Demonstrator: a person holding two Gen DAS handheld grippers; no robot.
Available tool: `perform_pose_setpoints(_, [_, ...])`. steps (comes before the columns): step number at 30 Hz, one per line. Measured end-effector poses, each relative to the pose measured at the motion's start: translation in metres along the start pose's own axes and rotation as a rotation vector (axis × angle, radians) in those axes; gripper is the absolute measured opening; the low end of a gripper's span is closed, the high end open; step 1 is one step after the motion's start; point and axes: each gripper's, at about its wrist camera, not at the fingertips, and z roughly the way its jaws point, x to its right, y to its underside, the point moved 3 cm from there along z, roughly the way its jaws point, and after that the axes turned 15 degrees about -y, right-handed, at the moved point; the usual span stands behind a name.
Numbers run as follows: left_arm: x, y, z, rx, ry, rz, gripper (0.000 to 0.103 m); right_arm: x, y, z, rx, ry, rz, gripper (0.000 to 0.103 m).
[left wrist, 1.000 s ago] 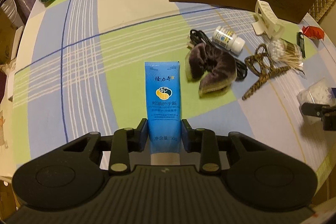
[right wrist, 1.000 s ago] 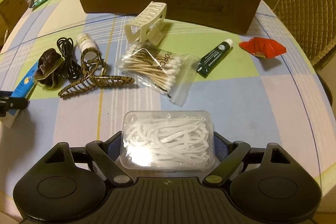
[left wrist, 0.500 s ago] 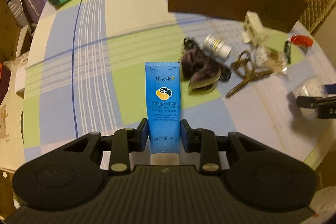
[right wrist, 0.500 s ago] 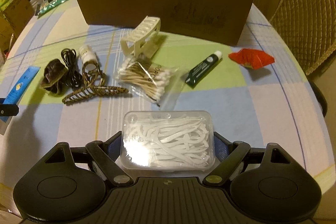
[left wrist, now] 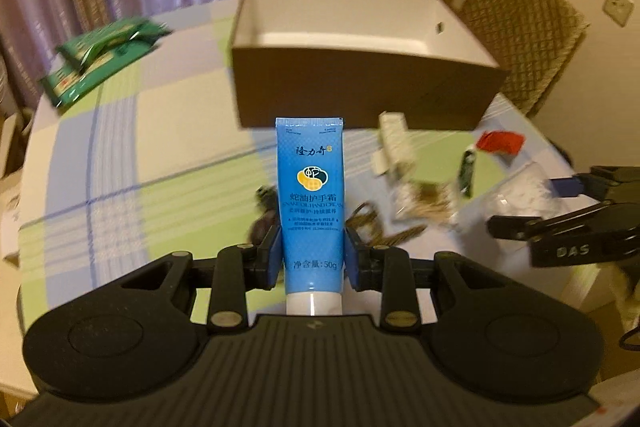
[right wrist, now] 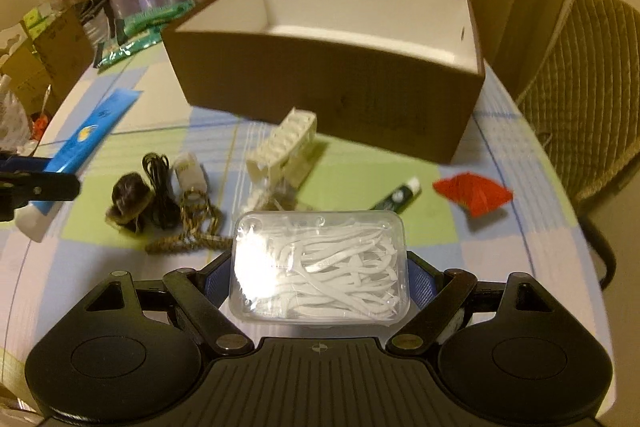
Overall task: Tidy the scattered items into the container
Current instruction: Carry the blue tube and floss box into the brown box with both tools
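My left gripper (left wrist: 312,255) is shut on a blue hand-cream tube (left wrist: 311,195) and holds it up above the table. My right gripper (right wrist: 318,279) is shut on a clear box of white floss picks (right wrist: 318,267), also lifted. The brown cardboard box (left wrist: 360,87) with a white, empty-looking inside stands at the far side of the table; it also shows in the right wrist view (right wrist: 328,83). The right gripper shows at the right of the left wrist view (left wrist: 560,219); the tube shows at the left of the right wrist view (right wrist: 80,143).
On the checked tablecloth lie a dark scrunchie (right wrist: 130,197), a black cable (right wrist: 160,183), a small white bottle (right wrist: 190,171), a leopard hair claw (right wrist: 192,227), a white clip (right wrist: 288,147), a green tube (right wrist: 396,195) and a red packet (right wrist: 472,193). Green packets (left wrist: 100,59) lie far left. A wicker chair (right wrist: 588,99) stands right.
Both grippers have risen and tilted up with their loads, so the open top and white inside of the box now show. The items on the table have not moved.
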Motion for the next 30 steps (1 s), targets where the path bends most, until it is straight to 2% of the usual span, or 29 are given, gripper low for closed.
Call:
perform_pose_setpoints(8, [0.024,-0.039,0.004,0.062,0.051,0.016,0.027,0.007,-0.038,-0.007,0.058,-0.019,-0.042,0.083])
perform_pose_setpoints(17, [0.033,-0.095,0.016,0.132,0.062,0.012,0.027,0.022,-0.098,-0.005,0.127,-0.036,-0.11,0.083])
perform_pose_setpoints(24, [0.04,-0.14,0.035,0.167,0.055,0.016,0.027,0.041,-0.152,0.009,0.172,-0.022,-0.139,0.083])
perform_pose_setpoints(30, [0.048,-0.18,0.064,0.176,0.059,0.001,0.027,0.063,-0.184,0.033,0.166,-0.021,-0.142,0.083])
